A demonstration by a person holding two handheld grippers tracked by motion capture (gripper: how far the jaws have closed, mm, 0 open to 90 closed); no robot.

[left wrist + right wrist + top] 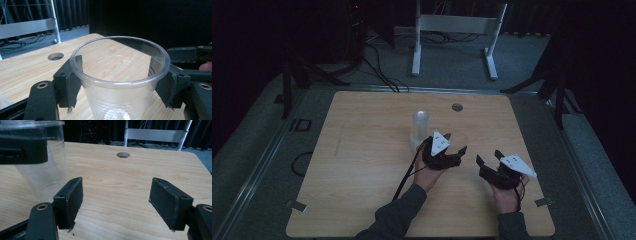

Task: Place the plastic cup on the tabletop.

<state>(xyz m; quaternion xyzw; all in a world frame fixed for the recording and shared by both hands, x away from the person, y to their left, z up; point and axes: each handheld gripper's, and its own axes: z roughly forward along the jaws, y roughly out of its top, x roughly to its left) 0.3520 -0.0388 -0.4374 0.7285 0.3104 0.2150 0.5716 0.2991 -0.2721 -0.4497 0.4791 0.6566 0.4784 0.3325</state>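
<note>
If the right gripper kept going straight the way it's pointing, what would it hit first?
Probably nothing soon: between the open right gripper jaws lies bare table, on toward the round hole. The clear cup held by the left gripper sits off to its left.

My left gripper (453, 145) has its jaws clamped mid-width, hand extended forward; my right gripper (488, 158) hangs wide open beside it.

A wooden table (362, 150) stands on grey floor (452, 60) before a white frame (457, 25) and dark curtains (72, 12).
</note>
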